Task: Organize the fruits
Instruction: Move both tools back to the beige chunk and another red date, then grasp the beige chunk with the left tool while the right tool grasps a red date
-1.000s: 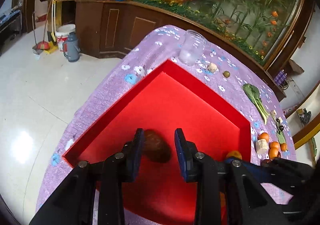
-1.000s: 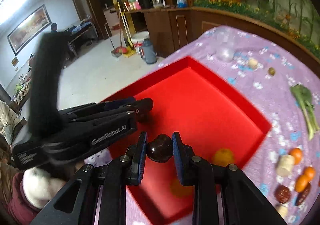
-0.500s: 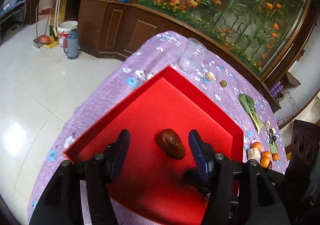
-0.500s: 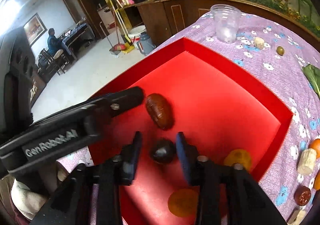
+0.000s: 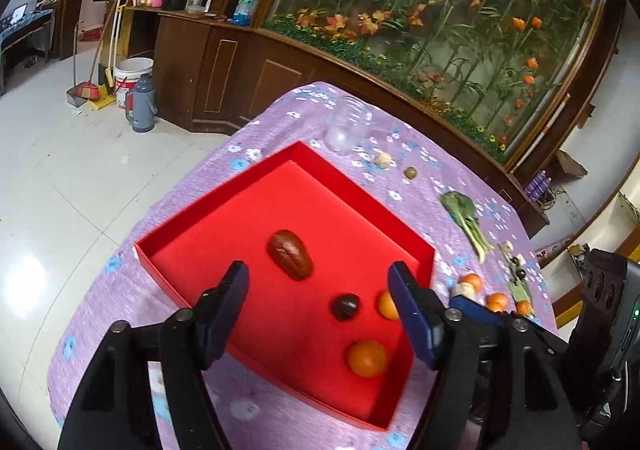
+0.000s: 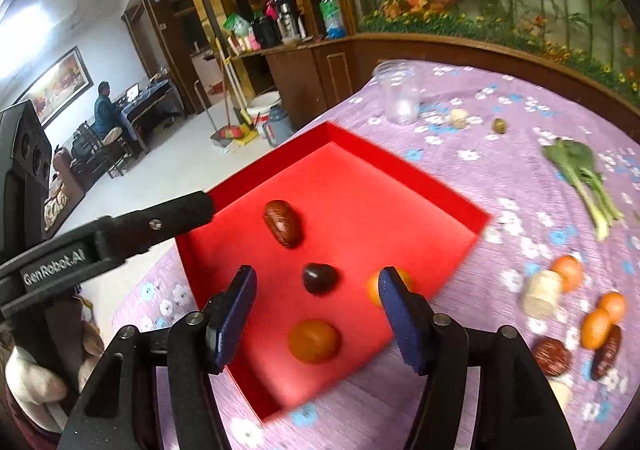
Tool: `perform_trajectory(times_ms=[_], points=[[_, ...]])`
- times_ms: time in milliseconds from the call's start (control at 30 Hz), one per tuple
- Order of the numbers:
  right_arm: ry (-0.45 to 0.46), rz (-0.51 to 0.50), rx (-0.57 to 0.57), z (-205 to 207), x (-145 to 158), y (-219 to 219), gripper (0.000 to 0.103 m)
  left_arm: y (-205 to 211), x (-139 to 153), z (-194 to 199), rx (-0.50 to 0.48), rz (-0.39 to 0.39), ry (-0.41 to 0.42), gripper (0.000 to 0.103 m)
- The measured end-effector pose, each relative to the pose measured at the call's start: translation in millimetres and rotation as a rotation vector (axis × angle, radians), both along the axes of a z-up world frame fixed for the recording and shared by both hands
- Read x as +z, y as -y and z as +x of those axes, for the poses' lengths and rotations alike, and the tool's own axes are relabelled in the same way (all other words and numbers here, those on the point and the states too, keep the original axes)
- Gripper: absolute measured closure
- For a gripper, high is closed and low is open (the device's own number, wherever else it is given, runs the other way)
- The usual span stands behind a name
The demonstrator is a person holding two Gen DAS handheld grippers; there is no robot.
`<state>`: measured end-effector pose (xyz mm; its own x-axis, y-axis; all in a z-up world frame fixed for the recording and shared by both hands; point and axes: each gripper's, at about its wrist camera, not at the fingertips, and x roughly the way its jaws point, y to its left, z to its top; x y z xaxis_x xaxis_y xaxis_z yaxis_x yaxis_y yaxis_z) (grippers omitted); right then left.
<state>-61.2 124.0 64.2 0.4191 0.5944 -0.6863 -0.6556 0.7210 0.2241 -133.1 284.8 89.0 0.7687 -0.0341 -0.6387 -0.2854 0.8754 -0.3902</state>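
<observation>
A red box (image 5: 224, 205) (image 6: 420, 177) lies on the purple flowered tablecloth. Inside it lie a brown date (image 5: 290, 254) (image 6: 282, 223), a dark round fruit (image 5: 345, 306) (image 6: 319, 278) and two oranges (image 5: 366, 358) (image 6: 314, 341); the second orange (image 5: 387, 305) (image 6: 374, 286) is by the box's right wall. My left gripper (image 5: 318, 308) is open and empty above the box's near edge. My right gripper (image 6: 316, 314) is open and empty above the box, just behind the dark fruit.
Right of the box lie several oranges (image 6: 600, 320), dates (image 6: 552, 356) and a pale chunk (image 6: 542, 294). A leafy green (image 6: 580, 173), a small green fruit (image 6: 499, 125) and a clear plastic cup (image 6: 398, 97) stand further back. The left gripper's arm (image 6: 108, 234) crosses the right wrist view.
Both grippers have opened wide and pulled back and up from the box. The date and the dark fruit now lie loose on the box floor.
</observation>
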Motion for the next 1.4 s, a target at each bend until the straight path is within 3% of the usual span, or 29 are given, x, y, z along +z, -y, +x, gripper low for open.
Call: perform_trajectory(times_ms=[267, 500, 700, 933, 1233, 1400], points=[[0.122, 0.005, -0.132, -16, 15, 98, 0.021, 48, 10, -3, -0.075, 0.007, -0.008, 0.030], [0.078, 0.037, -0.359, -9, 14, 226, 0.021, 95, 4, 11, -0.156, 0.019, -0.032, 0.028], [0.005, 0.057, -0.500, 1, -6, 293, 0.021, 145, -19, 27, -0.267, 0.063, -0.092, 0.028], [-0.065, 0.092, -0.462, 16, -30, 291, 0.021, 189, -41, 51, -0.380, 0.086, -0.152, 0.028], [-0.087, 0.074, -0.419, 48, -45, 255, 0.032, 208, -47, 119, -0.422, 0.157, -0.147, 0.028], [-0.099, 0.056, -0.405, 64, -52, 242, 0.032, 208, -62, 151, -0.425, 0.145, -0.176, 0.030]])
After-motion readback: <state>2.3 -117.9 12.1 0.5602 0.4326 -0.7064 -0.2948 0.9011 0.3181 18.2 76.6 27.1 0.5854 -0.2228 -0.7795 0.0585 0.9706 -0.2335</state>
